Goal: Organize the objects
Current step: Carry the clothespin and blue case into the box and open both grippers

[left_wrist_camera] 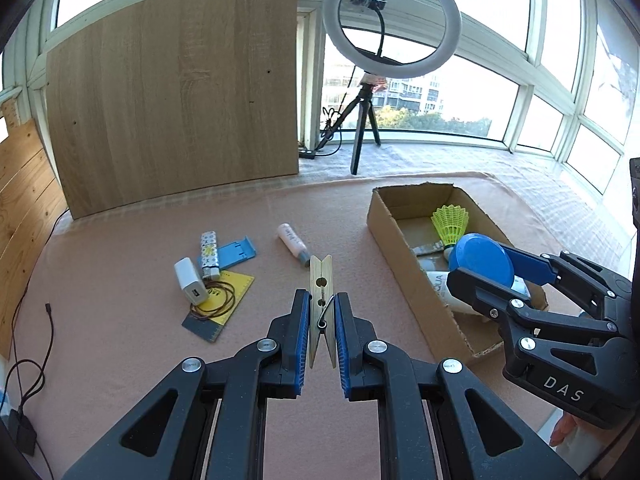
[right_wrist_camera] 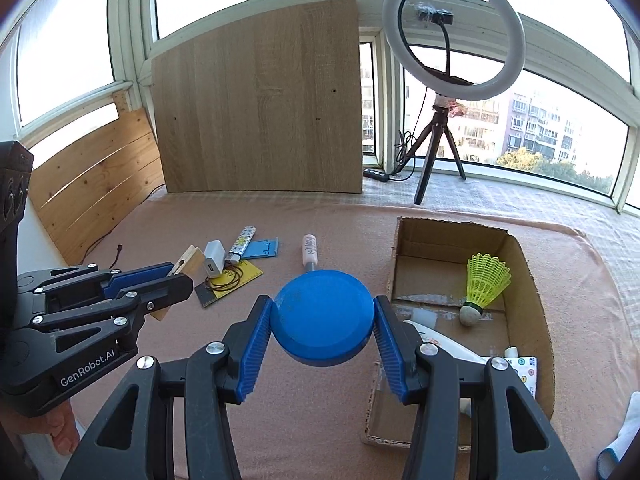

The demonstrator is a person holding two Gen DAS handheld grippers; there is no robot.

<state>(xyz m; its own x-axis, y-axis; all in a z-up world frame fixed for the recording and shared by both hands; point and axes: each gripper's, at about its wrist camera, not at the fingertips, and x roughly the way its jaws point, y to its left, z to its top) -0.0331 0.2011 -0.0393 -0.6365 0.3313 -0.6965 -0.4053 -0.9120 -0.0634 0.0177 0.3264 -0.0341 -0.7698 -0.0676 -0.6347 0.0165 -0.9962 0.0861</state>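
Note:
My left gripper (left_wrist_camera: pixel 322 312) is shut on a wooden clothespin (left_wrist_camera: pixel 321 280) and holds it above the pink cloth; it also shows in the right wrist view (right_wrist_camera: pixel 176 280). My right gripper (right_wrist_camera: pixel 324 312) is shut on a round blue lid (right_wrist_camera: pixel 324 318), held just left of the cardboard box (right_wrist_camera: pixel 532 280). In the left wrist view the lid (left_wrist_camera: pixel 482 258) hangs over the box (left_wrist_camera: pixel 384 236). The box holds a yellow-green shuttlecock (right_wrist_camera: pixel 484 284), a white tube (right_wrist_camera: pixel 440 344) and a patterned card (right_wrist_camera: pixel 526 368).
On the cloth lie a white charger (left_wrist_camera: pixel 190 280), a patterned lighter (left_wrist_camera: pixel 209 254), a blue phone stand (left_wrist_camera: pixel 236 252), a yellow ruler (left_wrist_camera: pixel 224 300) with a brown elastic loop, and a small white bottle (left_wrist_camera: pixel 292 242). A wooden board (left_wrist_camera: pixel 172 92) and ring light (left_wrist_camera: pixel 392 16) stand behind.

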